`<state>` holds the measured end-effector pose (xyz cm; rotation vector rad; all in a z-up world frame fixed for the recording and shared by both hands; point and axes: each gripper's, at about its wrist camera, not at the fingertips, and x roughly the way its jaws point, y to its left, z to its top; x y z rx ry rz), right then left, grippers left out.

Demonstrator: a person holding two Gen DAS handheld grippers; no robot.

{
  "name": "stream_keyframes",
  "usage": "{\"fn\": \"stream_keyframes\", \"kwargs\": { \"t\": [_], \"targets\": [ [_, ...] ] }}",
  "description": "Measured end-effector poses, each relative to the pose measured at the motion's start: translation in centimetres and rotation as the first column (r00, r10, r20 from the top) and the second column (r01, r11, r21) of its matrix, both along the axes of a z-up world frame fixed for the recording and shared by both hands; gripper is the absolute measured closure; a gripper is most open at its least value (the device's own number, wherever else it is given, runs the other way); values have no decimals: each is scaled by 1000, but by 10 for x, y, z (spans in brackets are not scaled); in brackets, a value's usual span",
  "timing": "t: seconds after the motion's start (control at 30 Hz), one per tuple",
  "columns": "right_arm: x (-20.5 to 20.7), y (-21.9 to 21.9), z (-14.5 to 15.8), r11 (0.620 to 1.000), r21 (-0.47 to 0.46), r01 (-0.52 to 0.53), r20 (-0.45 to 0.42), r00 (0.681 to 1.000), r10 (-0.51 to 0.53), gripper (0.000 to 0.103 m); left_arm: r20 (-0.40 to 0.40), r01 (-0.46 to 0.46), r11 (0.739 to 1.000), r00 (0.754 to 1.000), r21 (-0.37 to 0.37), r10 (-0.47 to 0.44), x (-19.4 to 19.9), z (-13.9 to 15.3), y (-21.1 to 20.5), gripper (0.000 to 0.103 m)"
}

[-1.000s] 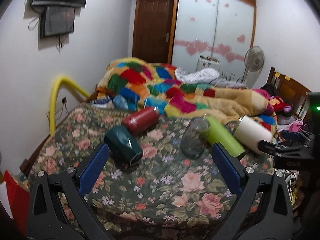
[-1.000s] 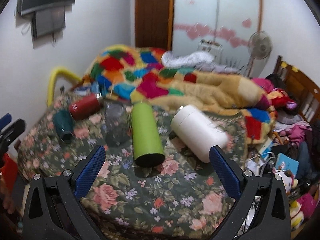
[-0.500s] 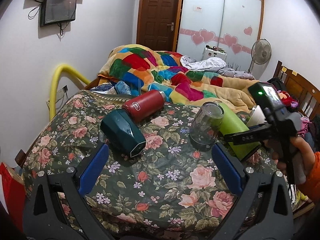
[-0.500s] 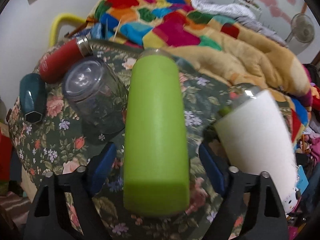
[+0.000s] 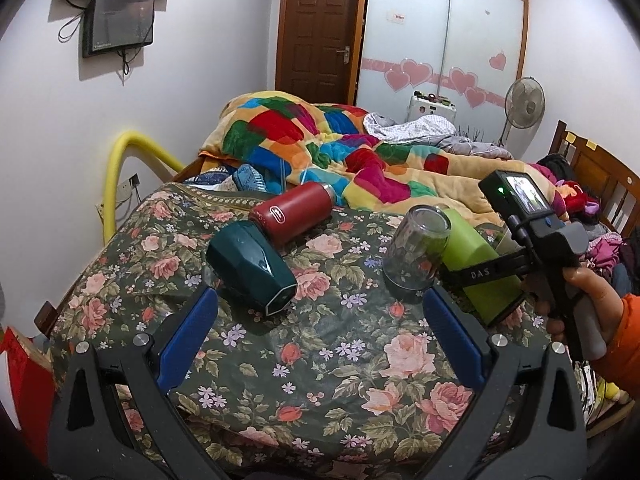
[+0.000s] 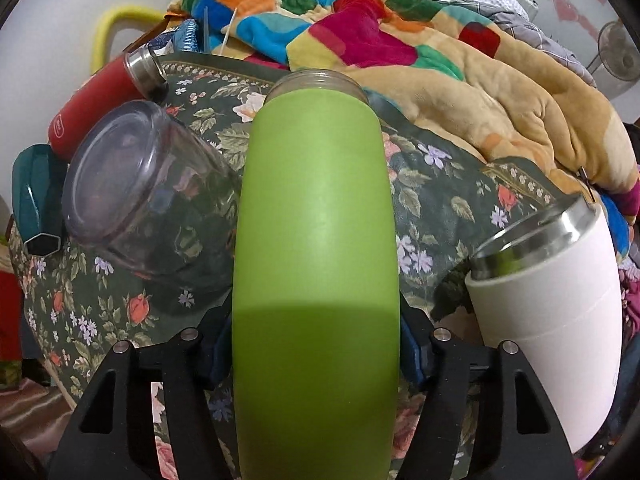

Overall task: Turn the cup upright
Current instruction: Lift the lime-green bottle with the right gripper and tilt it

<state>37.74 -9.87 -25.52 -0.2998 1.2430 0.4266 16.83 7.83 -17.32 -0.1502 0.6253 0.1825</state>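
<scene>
A green cup (image 6: 316,240) lies on its side on the floral bedspread, its open mouth pointing away from me. My right gripper (image 6: 316,344) is shut on the green cup near its base; its fingers (image 6: 412,344) press both sides. In the left wrist view the green cup (image 5: 476,264) lies at the right with the right gripper (image 5: 480,272) around it. My left gripper (image 5: 320,340) is open and empty above the bedspread's near part.
A clear glass jar (image 6: 148,208) lies against the green cup's left side. A white tumbler (image 6: 556,304) lies to its right. A red bottle (image 5: 292,212) and a dark teal cup (image 5: 252,268) lie at the left. A patchwork blanket (image 5: 320,140) is heaped behind.
My right gripper has moved forward over the green cup and closed on it. The left gripper has stayed open and shifted only slightly.
</scene>
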Motion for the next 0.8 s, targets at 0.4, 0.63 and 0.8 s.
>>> {"fn": "stream_keyframes", "kwargs": {
  "t": [0.4, 0.63, 0.8],
  "targets": [
    [-43, -26, 55, 997, 78, 7, 87, 996, -14, 41, 54, 22, 1000, 998, 0, -22, -21, 29, -11, 0],
    [-83, -25, 100, 994, 88, -57, 204, 978, 38, 41, 88, 27, 1000, 996, 8, -28, -37, 45, -20, 0],
    [-114, -13, 111, 984, 102, -144, 242, 963, 116, 41, 96, 21, 1000, 995, 3, -21, -45, 49, -20, 0]
  ]
}}
